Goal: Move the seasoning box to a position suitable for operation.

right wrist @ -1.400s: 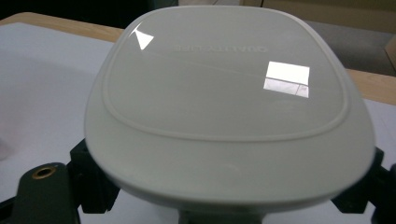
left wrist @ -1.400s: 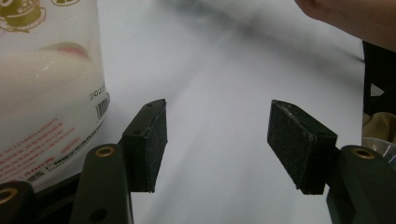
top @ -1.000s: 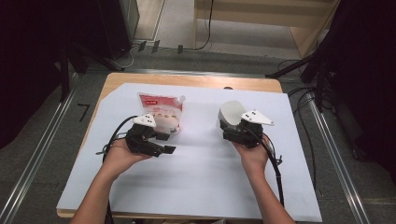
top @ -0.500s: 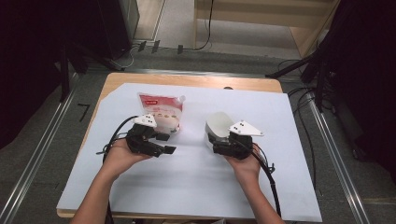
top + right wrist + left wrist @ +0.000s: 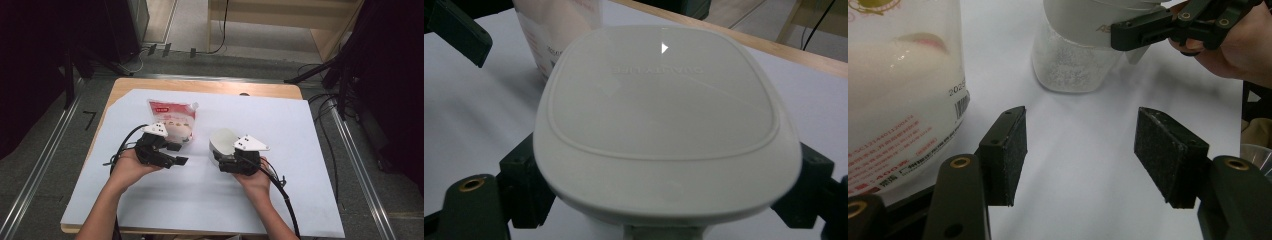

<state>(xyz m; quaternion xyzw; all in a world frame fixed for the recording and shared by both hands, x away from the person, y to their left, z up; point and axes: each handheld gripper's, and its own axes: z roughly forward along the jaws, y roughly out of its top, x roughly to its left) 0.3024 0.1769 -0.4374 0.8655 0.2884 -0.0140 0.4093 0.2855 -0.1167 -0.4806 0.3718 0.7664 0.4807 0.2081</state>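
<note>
White sheeting covers most of the wooden table (image 5: pixel 150 86), whose bare edge shows along the top of the high view. On that sheet (image 5: pixel 280 130), left of centre, lies a soft white pouch (image 5: pixel 172 120) with red print and a small spout at its upper right corner; in my left gripper view it fills the upper left, pale liquid showing through the clear wall. Just right of centre stands the container (image 5: pixel 222 142), a clear tub of white grains under a rounded off-white lid. In my right gripper view that lid (image 5: pixel 664 100) takes up the middle of the frame, with raised lettering on it.

My right gripper (image 5: pixel 231 161) is clamped on the container, a jaw pressed to each side below the lid. My left gripper (image 5: pixel 177 155) sits at the pouch's lower edge with its jaws spread wide, nothing between them but bare sheet; its left pad (image 5: pixel 1009 150) is just beside the pouch, though I cannot tell whether it touches.
</note>
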